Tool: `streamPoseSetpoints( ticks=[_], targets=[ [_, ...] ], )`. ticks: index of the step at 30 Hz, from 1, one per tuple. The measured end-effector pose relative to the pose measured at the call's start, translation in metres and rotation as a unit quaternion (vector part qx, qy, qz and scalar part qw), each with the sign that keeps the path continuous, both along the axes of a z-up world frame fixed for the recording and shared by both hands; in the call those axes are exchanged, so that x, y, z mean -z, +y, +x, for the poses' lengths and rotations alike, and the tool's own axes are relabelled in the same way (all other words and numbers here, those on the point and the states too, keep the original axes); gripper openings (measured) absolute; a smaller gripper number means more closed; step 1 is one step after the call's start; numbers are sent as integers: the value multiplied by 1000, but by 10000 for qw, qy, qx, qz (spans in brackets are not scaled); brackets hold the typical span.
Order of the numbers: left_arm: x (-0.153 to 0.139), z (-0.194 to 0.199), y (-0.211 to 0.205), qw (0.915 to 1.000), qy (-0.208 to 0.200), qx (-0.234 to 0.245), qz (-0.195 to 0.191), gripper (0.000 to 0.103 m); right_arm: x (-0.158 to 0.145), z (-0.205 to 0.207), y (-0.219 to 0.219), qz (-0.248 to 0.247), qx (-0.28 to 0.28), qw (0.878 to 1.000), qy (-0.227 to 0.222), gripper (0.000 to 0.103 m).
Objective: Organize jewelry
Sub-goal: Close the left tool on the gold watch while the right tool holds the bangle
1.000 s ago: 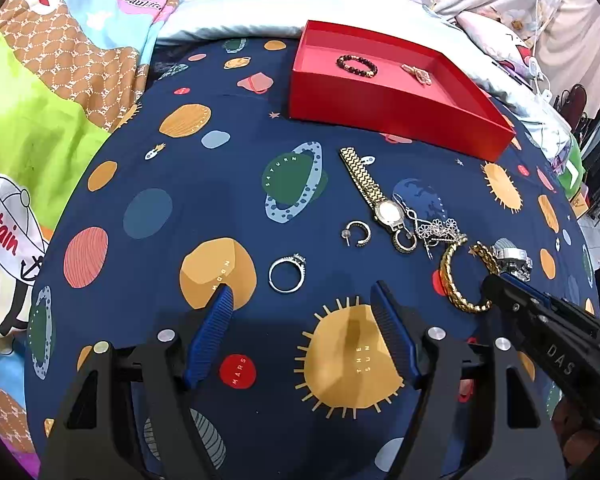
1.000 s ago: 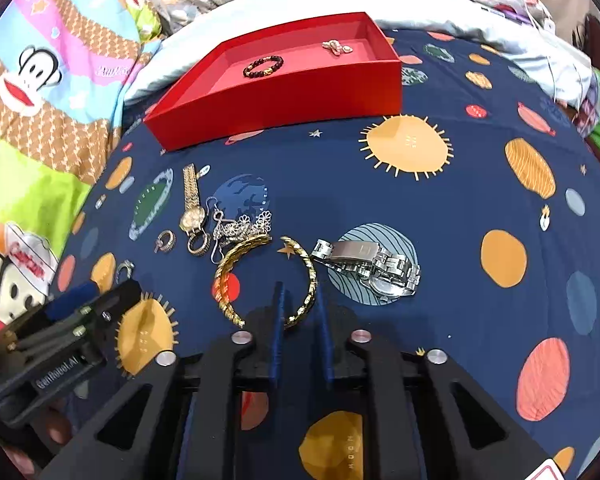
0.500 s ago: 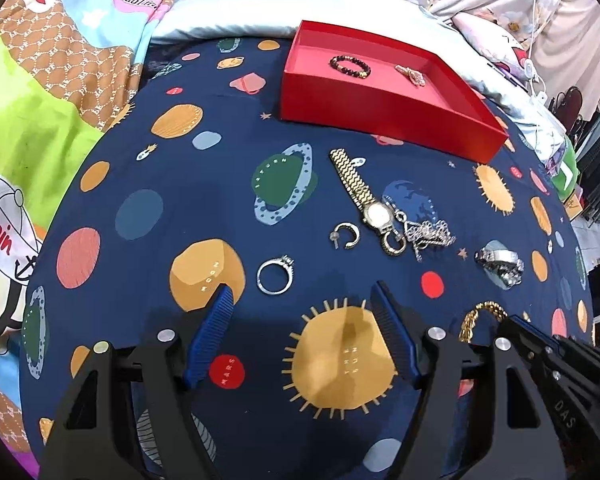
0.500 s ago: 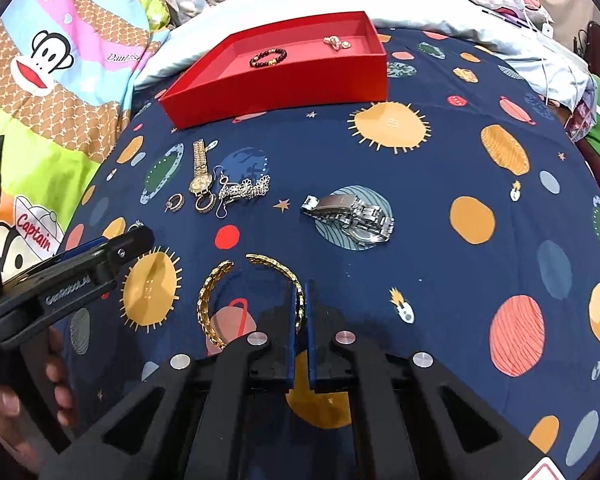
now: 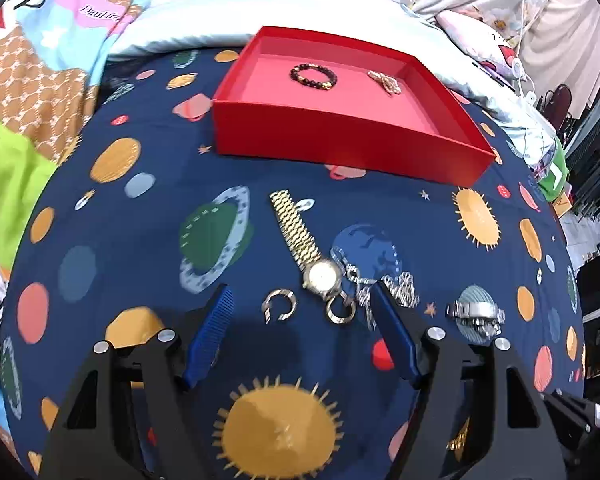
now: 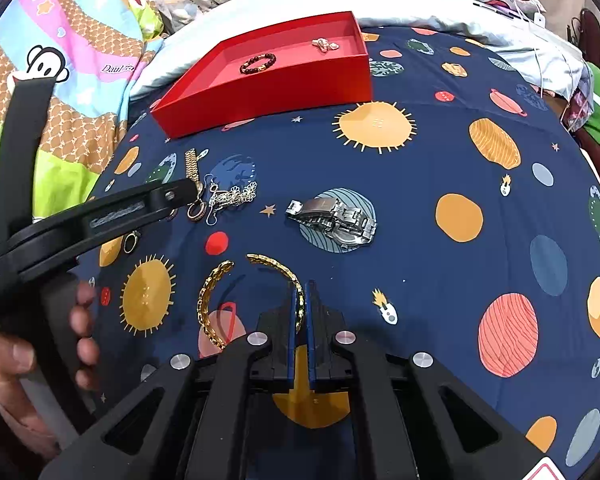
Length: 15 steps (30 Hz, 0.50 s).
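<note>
My right claw (image 6: 299, 304) pinches the gold bangle (image 6: 212, 312). My left claw (image 5: 304, 316) gapes wide over the small earring (image 5: 279, 309), near the gold watch (image 5: 306, 248).

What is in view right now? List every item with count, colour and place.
Open red cardboard box: one, red, far end of the bedspread.
Dark beaded bracelet: one, dark brown, inside the box.
Small rose-gold trinket: one, inside the box, right of the bracelet.
Gold link-band watch: one, gold, on the bedspread below the box.
Silver hoop earrings: two, beside the watch face.
Silver chain: one, tangled, right of the gold watch.
Silver steel watch: one, mid bedspread.
Gold open bangle: one, held.
Small ring: one, left of the bangle.
Navy planet-print bedspread: one, under everything.
Left gripper: open, over the earrings.
Right gripper: shut on the bangle.
</note>
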<state>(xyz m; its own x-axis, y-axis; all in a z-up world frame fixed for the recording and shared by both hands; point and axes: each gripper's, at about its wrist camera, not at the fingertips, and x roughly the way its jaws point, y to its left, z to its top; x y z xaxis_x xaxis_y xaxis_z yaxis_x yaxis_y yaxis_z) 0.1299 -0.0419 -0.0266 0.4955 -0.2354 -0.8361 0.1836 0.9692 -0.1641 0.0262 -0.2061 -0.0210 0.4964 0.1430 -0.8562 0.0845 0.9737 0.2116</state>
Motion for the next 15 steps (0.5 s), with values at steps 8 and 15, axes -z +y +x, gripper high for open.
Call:
streamPoseSetpoints(
  ticks=[8,15],
  targets=[
    [10,7,-9,9988,-166,131,442,49,3,5,-3,74,7,10000,31,4],
    [11,9,8,9989,-178,34,438,48,4,8,-1,93,-24,9999,38,4]
  ],
)
